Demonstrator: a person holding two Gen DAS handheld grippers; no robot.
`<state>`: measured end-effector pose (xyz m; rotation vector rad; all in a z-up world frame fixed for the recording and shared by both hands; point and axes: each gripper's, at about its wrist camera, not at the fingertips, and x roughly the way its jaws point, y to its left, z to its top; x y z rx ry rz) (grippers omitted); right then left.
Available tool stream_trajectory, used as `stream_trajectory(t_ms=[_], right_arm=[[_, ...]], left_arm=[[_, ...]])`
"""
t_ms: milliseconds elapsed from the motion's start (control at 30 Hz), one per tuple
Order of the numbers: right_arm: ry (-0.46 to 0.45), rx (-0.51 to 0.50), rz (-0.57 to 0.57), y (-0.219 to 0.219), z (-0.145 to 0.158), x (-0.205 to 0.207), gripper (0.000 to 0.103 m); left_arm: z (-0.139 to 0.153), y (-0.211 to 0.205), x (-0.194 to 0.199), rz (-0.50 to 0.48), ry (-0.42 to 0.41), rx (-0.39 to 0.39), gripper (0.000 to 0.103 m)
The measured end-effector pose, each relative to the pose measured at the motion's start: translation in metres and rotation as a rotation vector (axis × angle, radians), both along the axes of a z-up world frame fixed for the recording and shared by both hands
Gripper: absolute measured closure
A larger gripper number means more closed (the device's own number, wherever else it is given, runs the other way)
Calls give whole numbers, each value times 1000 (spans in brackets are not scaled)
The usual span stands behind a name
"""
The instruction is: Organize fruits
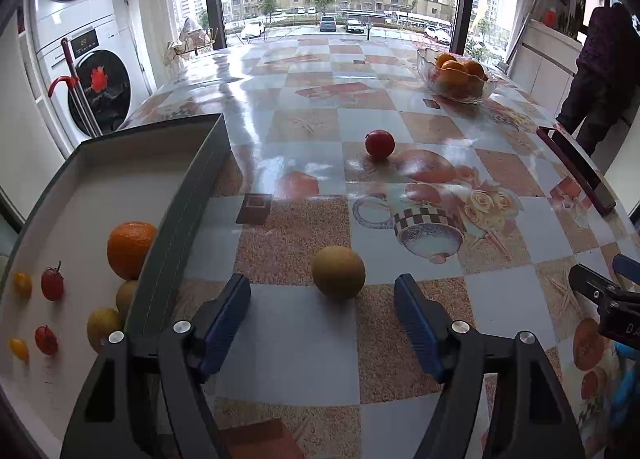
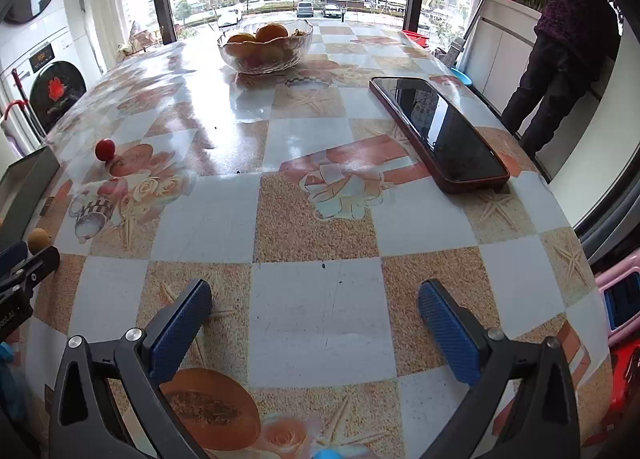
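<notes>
A brownish-yellow round fruit [image 1: 338, 272] lies on the table just ahead of my open left gripper [image 1: 322, 301], between its blue fingertips but a little beyond them. A red fruit [image 1: 379, 143] lies farther out on the table; it also shows in the right wrist view [image 2: 105, 149]. A grey box [image 1: 182, 195] at the left holds an orange [image 1: 130, 249], two yellow-green fruits, two small red tomatoes and two small yellow ones. My right gripper [image 2: 316, 299] is open and empty above bare tablecloth.
A glass bowl of oranges [image 2: 265, 44] stands at the table's far side. A dark phone in a red case [image 2: 438, 131] lies at the right. A washing machine [image 1: 86, 71] stands left of the table. A person [image 2: 560, 51] stands at the counter on the right.
</notes>
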<state>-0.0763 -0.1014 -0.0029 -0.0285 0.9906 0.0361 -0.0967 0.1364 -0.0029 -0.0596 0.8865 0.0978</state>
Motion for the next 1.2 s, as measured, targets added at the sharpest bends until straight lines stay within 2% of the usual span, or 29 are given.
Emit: stream_trajectory(t_ms=[67,167,267,400,533,567,600,667,767,933,1100,1133,1167,1200], right_arm=[[27,39,30,9,4,9,0],[3,115,115,41,15,25,2],[-33,117,238,88,26,46,3],[-52,87,331,141,29,73,5],[3,99,379,169,15,94,31],[16,99,384,173,11,96,44],[-1,79,385,175,11,95,51],[1,78,400,174,12,93,79],[5,107,378,155,17,82,79],[19,97,288,92,16,35,79],[-51,46,205,48,12,-18,74],[-65,42,195,44,12,-22,60],[-70,24,178,42,10,-25,32],[-79,9,164,41,10,-26,22]], left_arm=[[-1,2,-3,-3,-3,-4,28],[-2,2,-5,-4,-4,-1,28],[-2,1,-7,-7,-4,-2,27],[-2,1,-7,-7,-3,-1,27],[-2,1,-7,-8,-3,-2,26],[-2,1,-7,-16,-1,-6,22],[-3,-1,-7,-26,4,-6,18],[-3,-2,-7,-29,6,2,17],[-2,-1,-8,-30,7,-1,17],[1,-1,-8,-33,9,-12,17],[6,-5,4,-48,14,-13,17],[4,-5,9,-58,26,-19,17],[3,-5,14,-58,41,-21,17],[2,-6,17,-57,55,-17,17]])
